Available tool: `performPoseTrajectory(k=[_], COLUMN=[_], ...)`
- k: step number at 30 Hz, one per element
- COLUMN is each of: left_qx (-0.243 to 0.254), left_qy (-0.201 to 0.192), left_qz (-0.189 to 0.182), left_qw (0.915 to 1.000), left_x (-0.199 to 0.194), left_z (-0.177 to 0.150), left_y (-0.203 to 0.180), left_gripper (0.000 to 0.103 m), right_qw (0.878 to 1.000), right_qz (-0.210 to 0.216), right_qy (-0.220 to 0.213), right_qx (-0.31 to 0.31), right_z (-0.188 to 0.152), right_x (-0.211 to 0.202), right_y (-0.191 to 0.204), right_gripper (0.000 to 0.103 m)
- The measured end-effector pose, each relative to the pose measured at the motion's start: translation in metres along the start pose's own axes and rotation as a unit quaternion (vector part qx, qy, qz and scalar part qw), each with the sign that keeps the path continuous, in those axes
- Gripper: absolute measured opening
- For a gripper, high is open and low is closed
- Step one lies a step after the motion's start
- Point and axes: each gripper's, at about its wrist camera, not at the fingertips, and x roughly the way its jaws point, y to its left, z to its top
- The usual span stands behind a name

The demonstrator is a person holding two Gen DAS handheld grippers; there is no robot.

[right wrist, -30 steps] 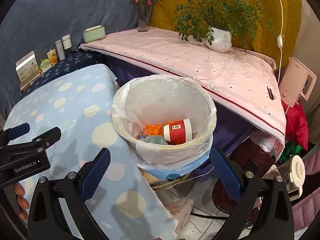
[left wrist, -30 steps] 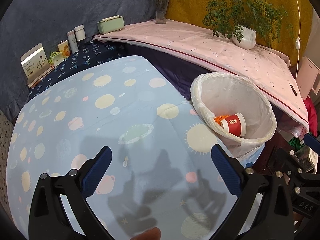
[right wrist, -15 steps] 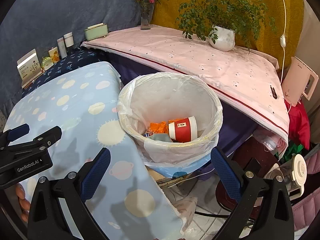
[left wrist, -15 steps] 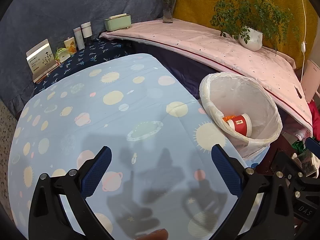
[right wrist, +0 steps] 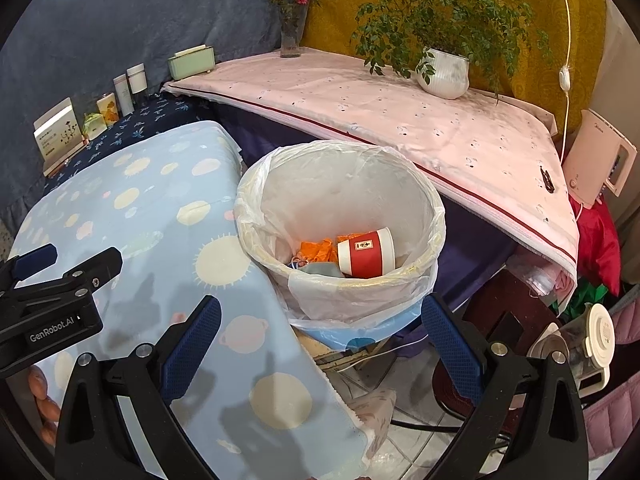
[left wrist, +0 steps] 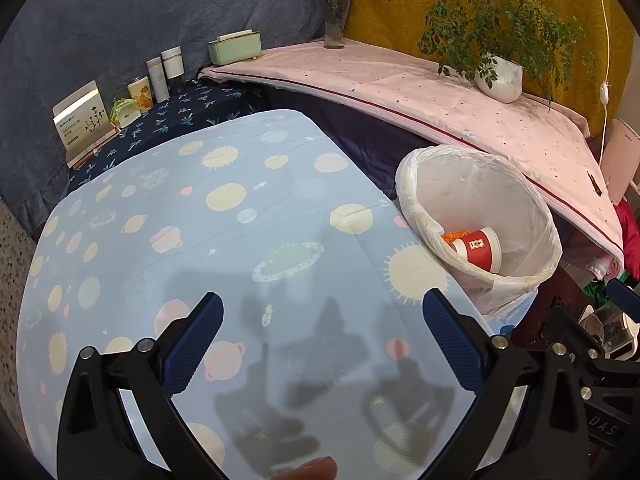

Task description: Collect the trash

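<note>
A white-lined trash bin (right wrist: 424,196) stands beside the table's right edge; it also shows in the left wrist view (left wrist: 532,208). Inside lie a red and white paper cup (right wrist: 366,253), orange scraps (right wrist: 318,250) and a grey piece. The cup also shows in the left wrist view (left wrist: 478,246). My left gripper (left wrist: 322,336) is open and empty above the blue planet-print tablecloth (left wrist: 224,216). My right gripper (right wrist: 320,336) is open and empty, just in front of the bin, over the table's edge. The left gripper's body also shows in the right wrist view (right wrist: 52,296).
A pink-covered ledge (right wrist: 400,120) runs behind the bin with a potted plant (right wrist: 444,72), a flower vase (right wrist: 290,36) and a green box (right wrist: 190,62). Bottles and boxes (left wrist: 156,80) line the dark blue shelf. Cables, a blender (right wrist: 580,344) and clutter lie on the floor.
Both grippers have drawn back and shifted slightly; the bin sits a little further right and lower in both views. Both stay open and empty.
</note>
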Motion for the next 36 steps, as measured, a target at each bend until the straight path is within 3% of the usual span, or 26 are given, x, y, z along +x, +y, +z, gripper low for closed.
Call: performPoseTrajectory(k=[36], left_qx=[-0.004], left_qy=[-0.006], left_qz=[0.005], left_qw=[1.0], left_x=[-0.0056], left_z=[-0.0008], left_y=[-0.0033], left_gripper=[0.096], right_qw=[1.0], right_qz=[-0.001], right_qy=[-0.003], right_qx=[0.0], right_z=[-0.0012], right_x=[-0.0001], right_y=[-0.002], right_gripper=[0.097])
